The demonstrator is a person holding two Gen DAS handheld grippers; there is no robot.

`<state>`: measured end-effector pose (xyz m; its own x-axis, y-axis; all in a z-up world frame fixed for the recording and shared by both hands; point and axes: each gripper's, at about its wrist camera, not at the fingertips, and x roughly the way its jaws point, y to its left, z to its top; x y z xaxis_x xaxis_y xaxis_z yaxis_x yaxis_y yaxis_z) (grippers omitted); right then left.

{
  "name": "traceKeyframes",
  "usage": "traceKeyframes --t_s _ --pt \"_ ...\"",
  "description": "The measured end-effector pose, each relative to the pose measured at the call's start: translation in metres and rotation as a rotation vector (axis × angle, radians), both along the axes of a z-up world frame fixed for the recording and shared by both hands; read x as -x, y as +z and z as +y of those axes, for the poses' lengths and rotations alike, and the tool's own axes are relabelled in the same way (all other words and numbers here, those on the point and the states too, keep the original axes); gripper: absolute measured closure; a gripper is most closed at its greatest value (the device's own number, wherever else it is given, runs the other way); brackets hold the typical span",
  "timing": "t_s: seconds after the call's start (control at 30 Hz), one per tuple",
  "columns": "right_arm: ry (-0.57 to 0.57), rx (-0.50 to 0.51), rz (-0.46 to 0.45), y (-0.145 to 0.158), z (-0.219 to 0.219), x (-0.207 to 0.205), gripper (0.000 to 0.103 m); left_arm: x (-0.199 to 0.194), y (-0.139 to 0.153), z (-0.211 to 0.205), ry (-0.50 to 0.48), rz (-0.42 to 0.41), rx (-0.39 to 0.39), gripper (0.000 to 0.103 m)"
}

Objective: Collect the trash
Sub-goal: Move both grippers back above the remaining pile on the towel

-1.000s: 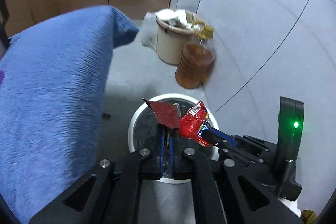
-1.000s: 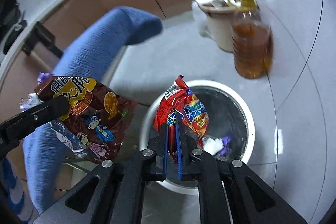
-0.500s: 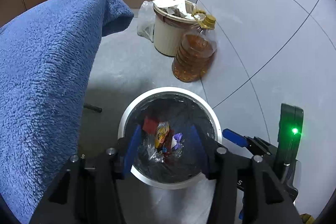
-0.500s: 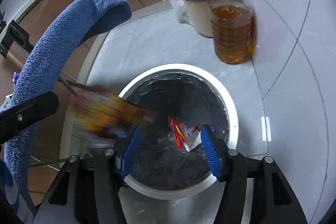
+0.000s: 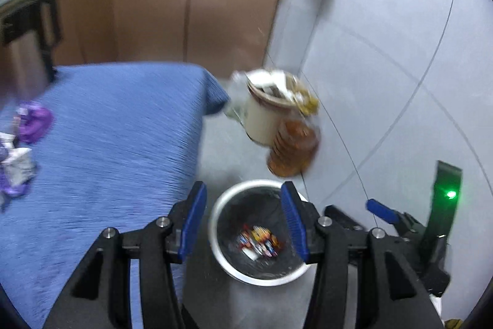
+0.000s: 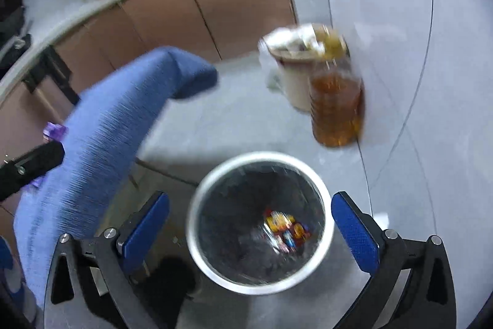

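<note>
- Wrappers [image 5: 258, 239] lie at the bottom of the bin [image 5: 215, 224], a round white-rimmed bin with a dark liner, standing on the grey floor.
- Left gripper [image 5: 243, 224] hangs above the bin, its jaws spread wide and holding nothing; the bin's mouth shows between the blue pads.
- Right gripper [image 6: 249, 232] also hangs over the bin, jaws wide apart and empty, one pad on each side of the rim.
- More trash [image 5: 23, 141], purple and white crumpled pieces, lies on the blue cloth [image 5: 117, 137] to the left of the bin.
- Beyond the bin stand a bottle [image 6: 336, 110] of amber liquid and, touching it from behind, a cream bucket [image 5: 265, 119] stuffed with rubbish, both close to the wall.
- Both views are motion-blurred.
</note>
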<state>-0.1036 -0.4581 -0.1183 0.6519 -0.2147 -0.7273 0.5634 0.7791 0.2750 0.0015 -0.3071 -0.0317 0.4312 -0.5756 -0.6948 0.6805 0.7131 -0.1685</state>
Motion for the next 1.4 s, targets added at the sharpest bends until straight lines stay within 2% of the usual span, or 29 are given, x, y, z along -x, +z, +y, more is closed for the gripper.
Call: traceKeyframes --t_s 0.23,0.33,0.4,0.7,0.9,1.1,1.4 --pt "0.034 0.047 -0.192 0.066 0.037 0.007 0.0 0.008 0.039 0.066 0.116 -0.083 0.031 0.054" --pt "0.058 0.062 -0.241 0.087 0.051 0.008 0.0 0.016 0.05 0.091 0.167 -0.122 0.042 0.053" --pt "0.093 0.052 -0.26 0.1 0.062 0.006 0.0 0.022 0.06 0.113 0.208 -0.146 0.059 0.049" --pt "0.193 0.089 -0.242 0.133 0.115 -0.002 0.0 0.048 0.093 0.191 0.41 -0.291 0.079 0.033" --pt "0.264 0.121 -0.254 0.149 0.149 -0.013 0.0 0.058 0.1 0.24 0.52 -0.338 0.077 0.03" --pt "0.325 0.153 -0.26 0.157 0.179 -0.024 0.0 0.058 0.095 0.272 0.6 -0.339 0.06 0.029" --pt "0.382 0.197 -0.244 0.159 0.215 -0.046 0.0 0.045 0.082 0.302 0.65 -0.309 0.059 0.029"
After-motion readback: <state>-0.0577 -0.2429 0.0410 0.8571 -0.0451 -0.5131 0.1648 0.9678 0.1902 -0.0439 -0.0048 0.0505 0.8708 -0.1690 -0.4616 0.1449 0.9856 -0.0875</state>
